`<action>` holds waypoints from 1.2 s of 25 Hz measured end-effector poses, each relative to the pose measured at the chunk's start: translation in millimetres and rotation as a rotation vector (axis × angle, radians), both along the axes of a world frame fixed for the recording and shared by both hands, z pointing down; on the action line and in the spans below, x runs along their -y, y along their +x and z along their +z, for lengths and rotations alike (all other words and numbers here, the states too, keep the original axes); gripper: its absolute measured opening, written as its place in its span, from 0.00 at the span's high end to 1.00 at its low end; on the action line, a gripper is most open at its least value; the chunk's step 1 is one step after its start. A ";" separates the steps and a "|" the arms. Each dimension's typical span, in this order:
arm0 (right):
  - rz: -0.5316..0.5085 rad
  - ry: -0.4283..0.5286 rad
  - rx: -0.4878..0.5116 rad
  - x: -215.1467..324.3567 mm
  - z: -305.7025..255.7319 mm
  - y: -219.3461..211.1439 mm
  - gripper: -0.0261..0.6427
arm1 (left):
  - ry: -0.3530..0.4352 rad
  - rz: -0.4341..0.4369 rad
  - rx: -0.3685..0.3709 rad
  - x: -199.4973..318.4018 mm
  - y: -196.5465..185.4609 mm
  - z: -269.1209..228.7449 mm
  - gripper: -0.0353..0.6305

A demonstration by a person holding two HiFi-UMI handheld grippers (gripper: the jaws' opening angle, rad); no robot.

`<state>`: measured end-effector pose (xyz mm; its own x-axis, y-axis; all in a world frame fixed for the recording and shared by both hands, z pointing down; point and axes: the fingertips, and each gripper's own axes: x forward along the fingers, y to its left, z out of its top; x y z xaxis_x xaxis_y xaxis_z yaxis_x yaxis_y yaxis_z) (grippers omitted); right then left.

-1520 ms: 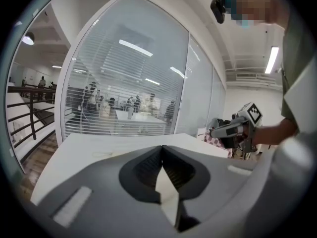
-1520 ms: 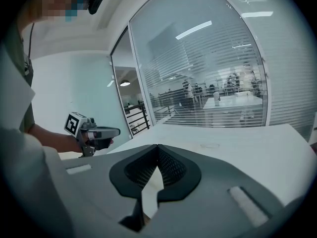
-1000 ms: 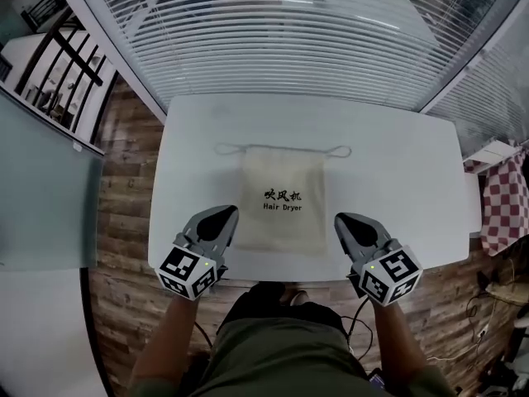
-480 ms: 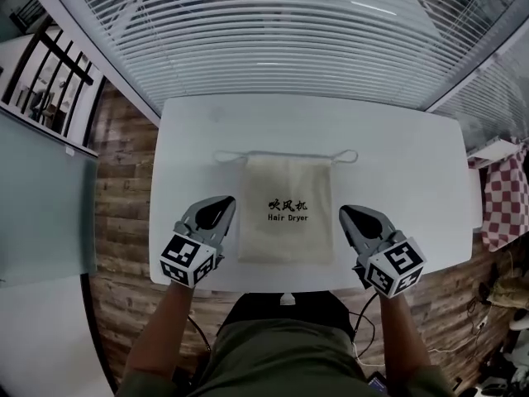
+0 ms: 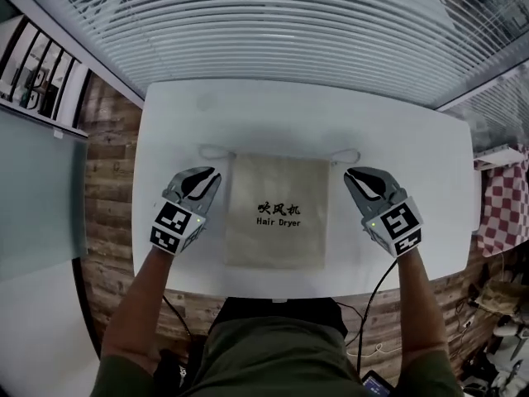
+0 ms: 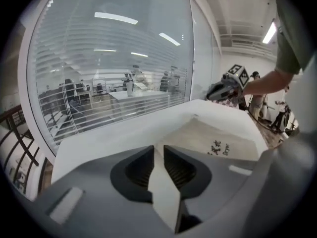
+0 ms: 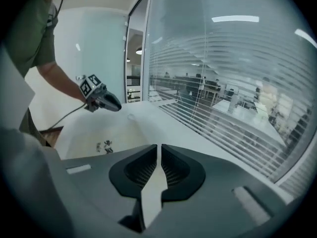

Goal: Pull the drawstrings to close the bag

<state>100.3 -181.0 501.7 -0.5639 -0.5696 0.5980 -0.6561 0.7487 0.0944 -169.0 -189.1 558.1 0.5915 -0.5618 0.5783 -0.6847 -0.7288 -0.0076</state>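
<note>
A beige drawstring bag printed "Hair Dryer" lies flat on the white table. Its mouth faces the far side. A cord loop sticks out at the bag's left top corner, and another cord loop at the right. My left gripper hovers just left of the bag, a little short of the left loop. It holds nothing, with only a thin slit between the tips. My right gripper mirrors it near the right loop, also shut and holding nothing. In the left gripper view the bag lies right of the jaws.
A glass wall with white blinds runs behind the table's far edge. Wooden floor shows to the left. A red checked cloth hangs at the right. A cable trails from the right gripper.
Both grippers have moved forward along the bag's sides, from near its bottom corners to near its top corners. The bag has not moved on the table.
</note>
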 end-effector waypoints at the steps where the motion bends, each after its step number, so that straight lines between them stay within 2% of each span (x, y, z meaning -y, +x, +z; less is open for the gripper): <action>1: -0.026 0.006 -0.056 11.2 9.8 4.6 0.94 | 0.001 0.016 0.032 5.7 -0.3 6.4 0.90; 3: -0.091 0.010 -0.180 29.4 33.4 14.4 0.94 | -0.007 0.048 0.090 15.1 1.7 15.5 0.88; 6: -0.200 -0.030 -0.337 42.5 73.7 29.6 0.87 | -0.015 0.099 0.166 25.3 3.9 28.4 0.85; 8: -0.266 -0.053 -0.409 47.1 92.6 34.9 0.85 | -0.023 0.130 0.211 29.4 3.3 37.2 0.84; 11: -0.340 -0.076 -0.465 52.1 109.9 37.9 0.81 | -0.041 0.170 0.267 32.3 1.5 48.0 0.82; 17: -0.387 -0.125 -0.460 60.5 126.5 43.8 0.81 | -0.079 0.211 0.302 35.9 3.1 63.1 0.82; 23: -0.383 -0.233 -0.363 60.4 129.6 44.2 0.82 | -0.177 0.197 0.226 38.8 1.9 66.8 0.84; 25: -0.388 -0.252 -0.348 57.0 130.8 43.0 0.88 | -0.196 0.191 0.225 40.4 0.6 67.1 0.84; 26: -0.388 -0.251 -0.344 55.3 130.7 42.0 0.92 | -0.200 0.188 0.235 42.0 -0.2 67.2 0.85; 27: -0.384 -0.246 -0.343 54.2 130.5 41.3 0.93 | -0.202 0.186 0.250 43.3 -1.1 67.4 0.92; 30: -0.363 -0.232 -0.355 52.7 129.1 41.3 0.93 | -0.201 0.210 0.316 42.6 -0.8 68.1 0.92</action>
<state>141.6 -233.7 630.8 -0.4404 -0.2066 0.8737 -0.3098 0.9484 0.0681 -169.8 -231.7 626.2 0.4572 -0.3052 0.8353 -0.5079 -0.8606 -0.0365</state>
